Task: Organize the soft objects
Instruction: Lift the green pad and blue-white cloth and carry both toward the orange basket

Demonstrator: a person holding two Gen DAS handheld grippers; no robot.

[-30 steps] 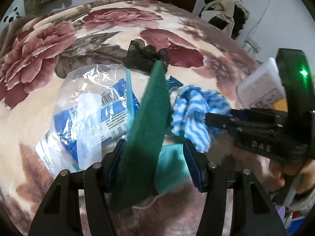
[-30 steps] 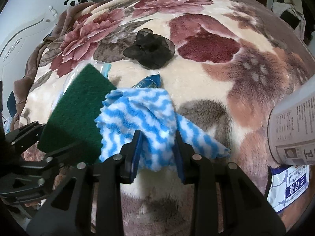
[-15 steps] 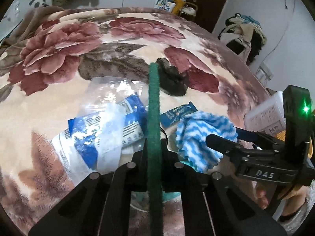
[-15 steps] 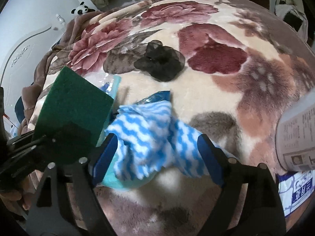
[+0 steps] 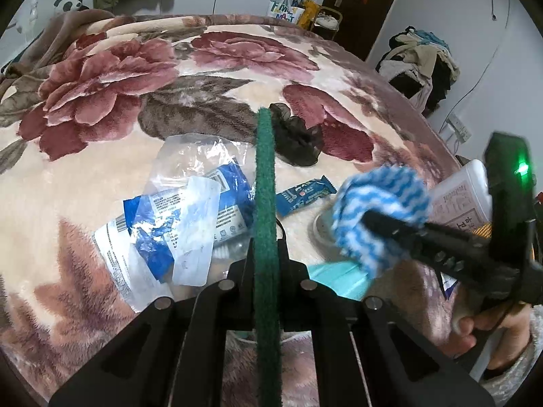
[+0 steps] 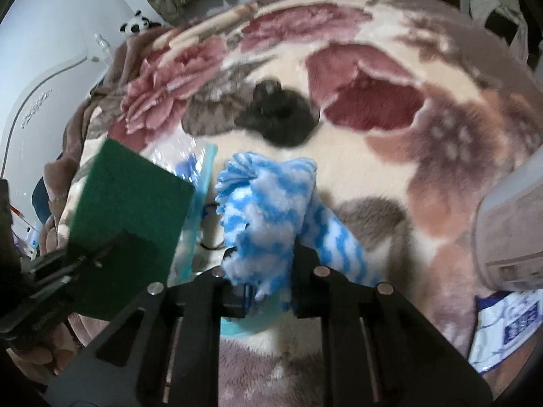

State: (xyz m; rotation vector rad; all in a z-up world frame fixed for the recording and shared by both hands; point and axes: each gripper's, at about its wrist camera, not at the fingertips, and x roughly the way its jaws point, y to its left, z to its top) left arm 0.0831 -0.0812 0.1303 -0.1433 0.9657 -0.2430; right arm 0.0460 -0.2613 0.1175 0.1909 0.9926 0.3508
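My left gripper (image 5: 266, 251) is shut on a green scouring pad (image 5: 264, 183), held upright and edge-on above the floral blanket (image 5: 101, 78); the pad also shows flat in the right wrist view (image 6: 129, 210). My right gripper (image 6: 261, 257) is shut on a blue-and-white striped cloth (image 6: 268, 210), lifted off the blanket; the cloth also shows in the left wrist view (image 5: 380, 210). A black scrunchie (image 5: 295, 135) lies further back on the blanket, also in the right wrist view (image 6: 278, 115). A teal face mask (image 5: 339, 278) lies below the cloth.
A clear plastic bag with blue packets (image 5: 183, 210) lies left of the pad. A small blue wrapper (image 5: 302, 195) lies beside it. A white labelled container (image 6: 509, 230) and a printed pouch (image 6: 505, 325) sit at the right. Clothes pile (image 5: 420, 61) beyond the bed.
My left gripper closed on the green pad and raised it. My right gripper opened briefly, then shut on the striped cloth and lifted it off the blanket.
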